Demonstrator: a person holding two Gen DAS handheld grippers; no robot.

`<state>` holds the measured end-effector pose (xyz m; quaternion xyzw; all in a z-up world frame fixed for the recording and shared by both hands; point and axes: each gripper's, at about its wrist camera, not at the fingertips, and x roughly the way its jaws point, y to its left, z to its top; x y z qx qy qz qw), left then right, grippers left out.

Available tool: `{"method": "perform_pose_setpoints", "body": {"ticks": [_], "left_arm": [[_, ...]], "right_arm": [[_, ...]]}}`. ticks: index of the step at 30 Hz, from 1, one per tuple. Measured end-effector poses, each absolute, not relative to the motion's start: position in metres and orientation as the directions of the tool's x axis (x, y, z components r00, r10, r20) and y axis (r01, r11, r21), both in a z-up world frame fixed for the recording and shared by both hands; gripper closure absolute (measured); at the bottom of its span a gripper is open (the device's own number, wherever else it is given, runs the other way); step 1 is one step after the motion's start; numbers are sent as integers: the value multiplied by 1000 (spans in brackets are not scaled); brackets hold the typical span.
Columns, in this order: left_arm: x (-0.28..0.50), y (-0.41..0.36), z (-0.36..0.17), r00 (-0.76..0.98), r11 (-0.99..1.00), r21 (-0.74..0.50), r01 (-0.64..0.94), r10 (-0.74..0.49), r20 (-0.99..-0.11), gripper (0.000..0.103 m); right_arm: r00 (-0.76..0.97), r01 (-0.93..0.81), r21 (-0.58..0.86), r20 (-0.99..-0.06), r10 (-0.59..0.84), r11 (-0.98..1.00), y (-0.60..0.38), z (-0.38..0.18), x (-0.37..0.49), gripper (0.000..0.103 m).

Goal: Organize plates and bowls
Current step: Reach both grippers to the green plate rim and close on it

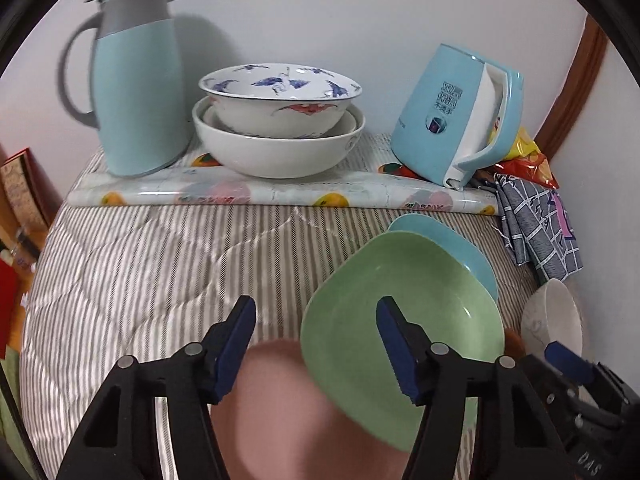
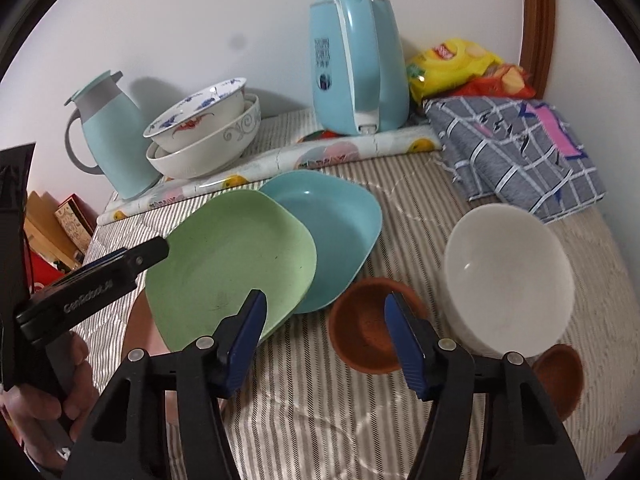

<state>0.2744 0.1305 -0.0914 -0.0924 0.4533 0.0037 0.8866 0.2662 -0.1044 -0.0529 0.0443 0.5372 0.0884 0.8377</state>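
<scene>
A green plate [image 1: 400,320] [image 2: 228,264] lies tilted, overlapping a blue plate [image 1: 452,248] [image 2: 340,232] on the striped cloth. A pink plate [image 1: 280,408] lies under the green one's near edge. My left gripper [image 1: 316,312] is open, its right finger over the green plate. My right gripper [image 2: 324,308] is open above a brown bowl [image 2: 368,332]. A white bowl [image 2: 508,280] [image 1: 552,320] sits to its right, with a second brown bowl [image 2: 560,376] behind it. A crane-patterned bowl [image 1: 280,96] [image 2: 200,120] is nested in a white bowl [image 1: 280,152] [image 2: 208,152] at the back.
A pale blue thermos jug [image 1: 136,80] [image 2: 108,140] stands back left, a blue kettle [image 1: 456,116] [image 2: 356,64] back right on a rolled fruit-print sheet [image 1: 280,192]. A checked cloth [image 2: 516,152] and snack bags [image 2: 460,64] lie at the right. Boxes [image 1: 20,200] sit left.
</scene>
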Motion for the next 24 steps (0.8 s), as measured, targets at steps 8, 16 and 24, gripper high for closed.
{"method": "perform_pose_setpoints", "body": {"ticks": [8,16,24], "left_arm": [[298,124,-112,557,983,-168,-76,-98,-825,55],[299,124,-122,537,978,-199,-67,-132,-833,79],[285,119,-110,558,977,-206,-45,-147,-817,88]], "right_arm": [[352,-117,160,-916,191,980,-90,-76,279,43],[302,-132,166,-932,199,977,-81,-94,288,64],[339,-100,154,-923,179,983,-83,-90,288,85]]}}
